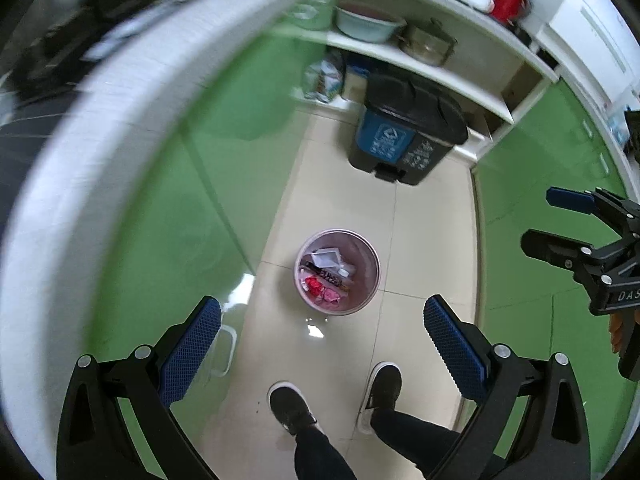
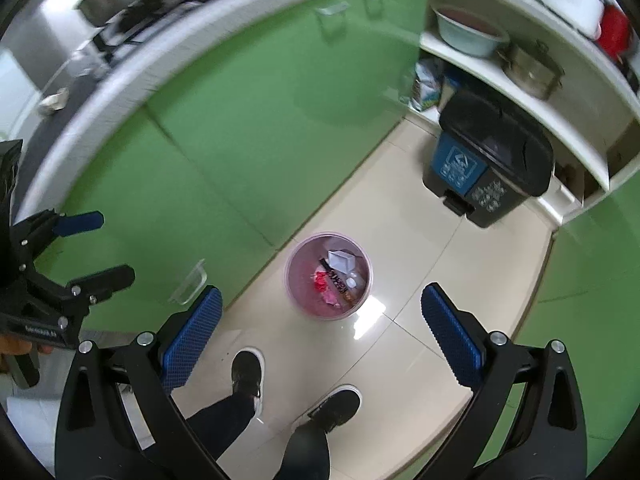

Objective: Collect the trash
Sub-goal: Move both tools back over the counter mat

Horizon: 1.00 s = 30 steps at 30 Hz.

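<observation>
A small pink round bin [image 1: 337, 272] stands on the beige floor tiles, holding red and pink scraps, a white box and a dark wrapper; it also shows in the right wrist view as the pink bin [image 2: 328, 276]. My left gripper [image 1: 320, 344] hangs high above the floor, open and empty. My right gripper [image 2: 320, 336] is open and empty too, likewise above the floor. The right gripper [image 1: 560, 220] shows at the right edge of the left wrist view, and the left gripper [image 2: 96, 244] at the left edge of the right wrist view.
A black pedal bin [image 1: 404, 128] with blue and grey panels stands under white shelves [image 1: 420, 64] holding a basin [image 1: 366, 22] and a metal pot [image 1: 426, 42]. Green cabinet doors [image 2: 240, 120] line both sides under a white countertop edge [image 1: 100, 128]. A person's black shoes [image 2: 248, 372] stand on the tiles.
</observation>
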Available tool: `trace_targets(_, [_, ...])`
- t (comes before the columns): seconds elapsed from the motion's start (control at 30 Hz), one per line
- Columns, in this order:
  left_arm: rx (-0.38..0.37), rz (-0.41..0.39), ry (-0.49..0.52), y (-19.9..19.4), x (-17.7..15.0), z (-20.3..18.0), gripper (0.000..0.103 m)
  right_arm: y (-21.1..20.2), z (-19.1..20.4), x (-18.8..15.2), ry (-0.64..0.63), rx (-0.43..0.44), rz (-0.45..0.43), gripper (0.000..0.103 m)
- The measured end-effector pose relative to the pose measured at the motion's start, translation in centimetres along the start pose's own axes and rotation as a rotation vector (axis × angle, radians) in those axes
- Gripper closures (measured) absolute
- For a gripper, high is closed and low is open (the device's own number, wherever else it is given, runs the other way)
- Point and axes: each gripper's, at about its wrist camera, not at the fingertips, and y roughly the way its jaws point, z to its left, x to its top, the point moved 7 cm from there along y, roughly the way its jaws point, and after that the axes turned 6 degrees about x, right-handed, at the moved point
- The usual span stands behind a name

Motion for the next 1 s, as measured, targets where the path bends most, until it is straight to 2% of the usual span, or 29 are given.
trace_targets(0.2, [0.069, -0.034, -0.137, -8.8, -1.2, 5.2, 0.006, -6.2, 7.0, 2.8, -0.119, 0.081, -0.017, 0.004])
trace_targets(0.4, [0.152, -0.074, -0.240, -15.1, -3.1, 12.1, 0.006, -9.0, 15.6, 6.5, -0.246, 0.173, -0.069, 0.004])
trace_targets(0.7, [0.231, -0.093, -0.303, -20.3, -5.5, 22.1, 0.006, -8.7, 28.2, 11.1, -0.374, 0.235, -0.116, 0.004])
trace_targets(0.83, [0.245, -0.108, -0.313, -21.5, -5.8, 24.9, 0.006, -7.7, 33.0, 13.1, -0.445, 0.252, -0.125, 0.004])
trace_targets(1.0, [0.255, -0.132, -0.370, -22.2, -5.9, 28.0, 0.006, -5.5, 37.3, 14.8, -0.535, 0.269, -0.089, 0.004])
